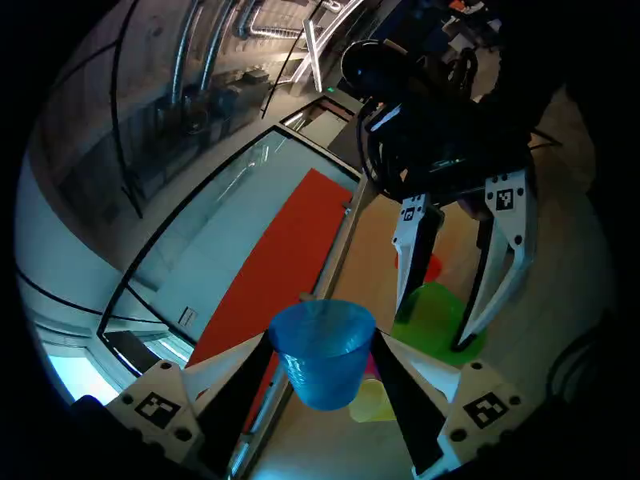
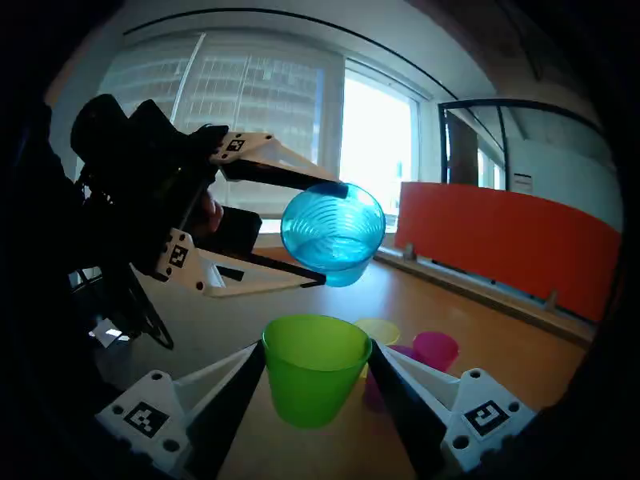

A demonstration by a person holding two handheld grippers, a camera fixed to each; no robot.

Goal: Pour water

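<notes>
My left gripper (image 1: 322,340) is shut on a clear blue cup (image 1: 323,356), one finger on each side of it. My right gripper (image 2: 316,352) is shut on a green cup (image 2: 314,368), held upright above the wooden table (image 2: 488,320). In the right gripper view the left gripper (image 2: 330,235) holds the blue cup (image 2: 334,228) tilted on its side, mouth towards the camera, above and beyond the green cup. In the left gripper view the right gripper (image 1: 432,330) hangs ahead with the green cup (image 1: 438,316) below the blue one. No water can be made out.
Small cups stand on the table beyond the green cup: a yellow one (image 2: 378,330), a magenta one (image 2: 436,348) and a purple one (image 2: 374,390). An orange panel (image 2: 512,240) runs along the table's far edge, with large windows (image 2: 376,144) behind it.
</notes>
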